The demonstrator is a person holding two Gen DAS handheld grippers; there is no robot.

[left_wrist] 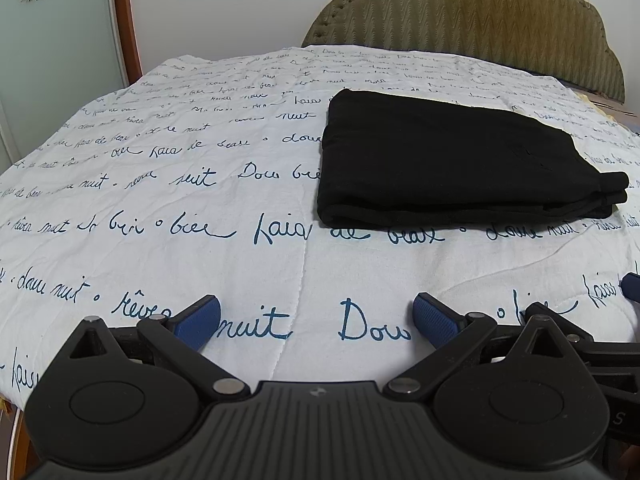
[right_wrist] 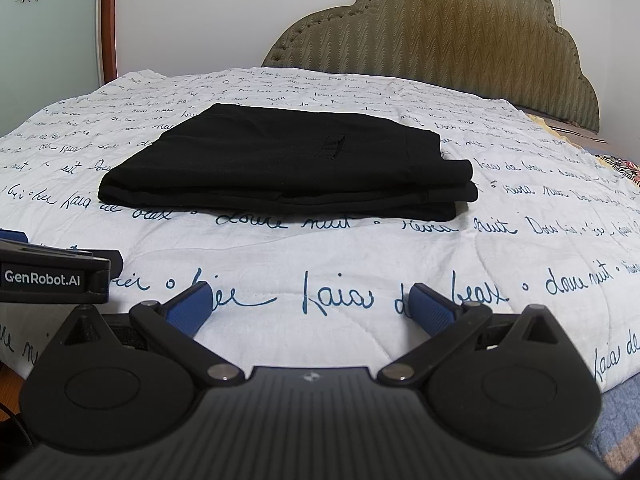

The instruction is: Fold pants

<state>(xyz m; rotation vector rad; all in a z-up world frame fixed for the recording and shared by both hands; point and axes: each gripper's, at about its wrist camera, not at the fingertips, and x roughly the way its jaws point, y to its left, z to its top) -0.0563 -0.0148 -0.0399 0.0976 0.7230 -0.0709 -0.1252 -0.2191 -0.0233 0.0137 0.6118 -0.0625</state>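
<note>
Black pants (left_wrist: 448, 164) lie folded into a flat, layered rectangle on the white bedspread (left_wrist: 160, 184), right of centre in the left wrist view. In the right wrist view the same pants (right_wrist: 288, 164) sit mid-frame, stacked edges facing me. My left gripper (left_wrist: 316, 320) hovers open over the near part of the bedspread, well short of the pants, nothing between its blue pads (left_wrist: 198, 322). My right gripper (right_wrist: 310, 306) is likewise open and empty, apart from the pants. The left gripper's body (right_wrist: 52, 276) shows at the left edge of the right wrist view.
The bedspread (right_wrist: 360, 272) carries blue handwritten script. A padded olive headboard (left_wrist: 480, 20) stands behind the bed against a white wall. A wooden door frame (left_wrist: 124, 16) rises at the far left. The bed's near right edge (right_wrist: 592, 376) drops to a blue cover.
</note>
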